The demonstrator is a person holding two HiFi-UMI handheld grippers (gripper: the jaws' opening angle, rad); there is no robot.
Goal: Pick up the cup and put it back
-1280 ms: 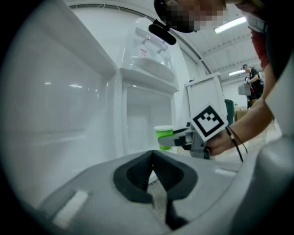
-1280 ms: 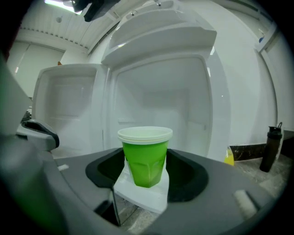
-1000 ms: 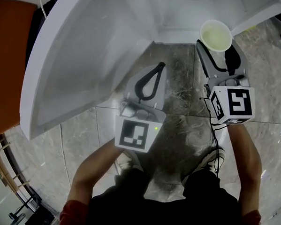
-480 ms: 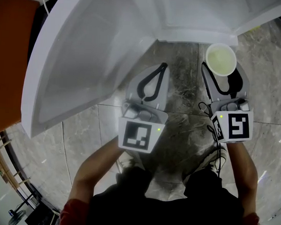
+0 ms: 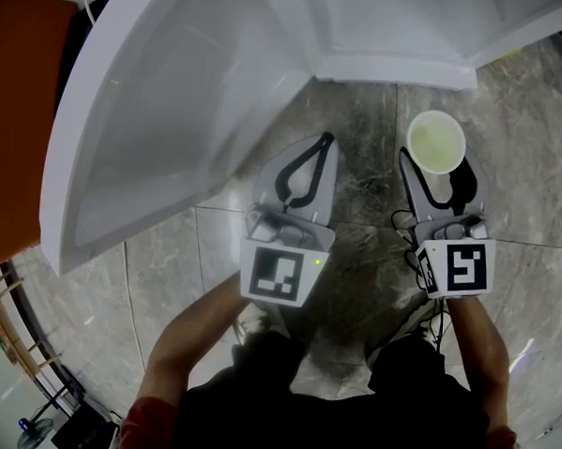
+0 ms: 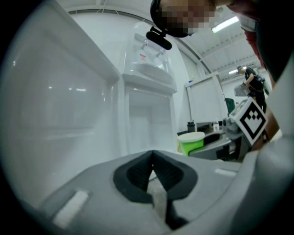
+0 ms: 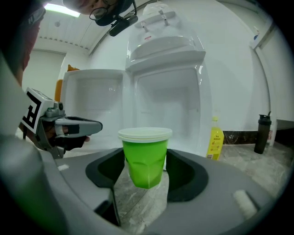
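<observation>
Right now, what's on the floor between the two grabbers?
Nothing. In the head view, only bare marble floor lies between the left gripper and the right gripper, which holds the green cup.

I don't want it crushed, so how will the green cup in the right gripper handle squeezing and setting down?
The cup probably has thin, soft walls: its side looks dented where the jaws press, so squeezing harder may crumple it. It seems light: from above it looks empty. It tapers to a narrow base, so it could tip when set down.
</observation>
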